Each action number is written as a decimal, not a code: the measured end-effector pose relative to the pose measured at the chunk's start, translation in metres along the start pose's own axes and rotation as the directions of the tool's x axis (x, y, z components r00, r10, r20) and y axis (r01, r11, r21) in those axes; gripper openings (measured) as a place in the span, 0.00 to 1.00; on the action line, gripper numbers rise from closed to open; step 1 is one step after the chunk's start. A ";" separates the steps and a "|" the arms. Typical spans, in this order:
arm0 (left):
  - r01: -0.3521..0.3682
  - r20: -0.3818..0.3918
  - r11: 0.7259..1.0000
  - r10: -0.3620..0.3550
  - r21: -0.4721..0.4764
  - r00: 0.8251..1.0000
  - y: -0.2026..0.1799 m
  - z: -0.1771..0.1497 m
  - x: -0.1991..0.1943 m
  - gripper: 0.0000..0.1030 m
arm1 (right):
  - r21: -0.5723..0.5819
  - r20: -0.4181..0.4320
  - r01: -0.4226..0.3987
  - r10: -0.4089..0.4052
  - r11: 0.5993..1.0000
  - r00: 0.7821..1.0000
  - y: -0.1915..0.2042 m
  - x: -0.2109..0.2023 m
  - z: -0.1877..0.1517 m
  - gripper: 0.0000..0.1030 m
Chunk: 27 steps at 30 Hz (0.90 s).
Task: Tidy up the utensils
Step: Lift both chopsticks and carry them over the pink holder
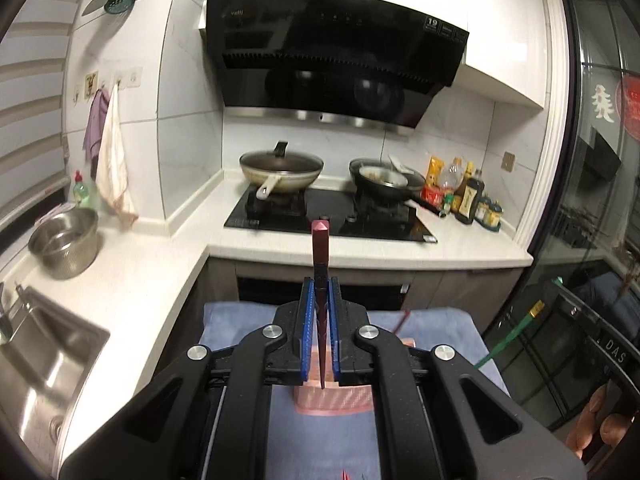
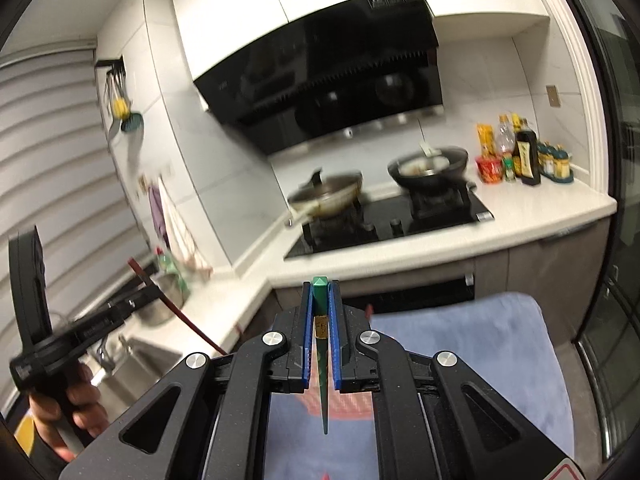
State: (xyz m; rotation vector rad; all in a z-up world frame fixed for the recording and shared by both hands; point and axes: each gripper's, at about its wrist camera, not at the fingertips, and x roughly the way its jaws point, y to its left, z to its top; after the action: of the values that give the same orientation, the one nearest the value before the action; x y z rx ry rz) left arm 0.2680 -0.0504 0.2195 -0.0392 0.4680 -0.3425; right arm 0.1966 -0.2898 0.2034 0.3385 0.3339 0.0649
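The left tongs (image 1: pixel 321 286) are closed on a dark red chopstick (image 1: pixel 320 256). The chopstick stands between the blue pads, its blunt end pointing away from the camera toward the stove (image 1: pixel 328 210) and its thin tip running back between the fingers. The right tongs (image 2: pixel 320 292) are closed on a green chopstick (image 2: pixel 321 344), held the same way, with a gold band on it lying between the pads. Both tools are raised above a blue towel (image 1: pixel 436 332). On the towel, below the left tongs, lies a pink holder (image 1: pixel 332 400), partly hidden by the tool. In the right wrist view the left tool shows at the left edge with the red chopstick sticking out at a slant. Two pans (image 1: pixel 281 170) sit on the stove, and a steel bowl (image 1: pixel 64 242) stands on the counter (image 1: pixel 140 280) near the sink (image 1: pixel 44 364).
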 end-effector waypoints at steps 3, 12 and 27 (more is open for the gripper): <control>-0.001 0.002 1.000 0.001 -0.003 1.000 -0.002 0.009 0.020 0.06 | 0.006 0.013 0.011 -0.011 1.000 1.000 0.000 0.028 0.015 0.07; -0.015 -0.068 1.000 0.013 -0.025 0.998 0.005 -0.009 0.081 0.06 | 0.025 -0.071 0.046 -0.044 0.999 0.996 -0.014 0.103 -0.002 0.07; -0.056 -0.153 0.996 0.046 -0.063 0.987 0.019 -0.044 0.121 0.08 | 0.067 -0.197 0.079 -0.065 0.995 0.978 -0.040 0.145 -0.047 0.10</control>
State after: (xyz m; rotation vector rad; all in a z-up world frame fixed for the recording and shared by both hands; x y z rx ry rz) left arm 0.3554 -0.0710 0.1254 -0.0664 0.6301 -0.2802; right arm 0.3179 -0.2952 0.1033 0.3943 0.5428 0.0140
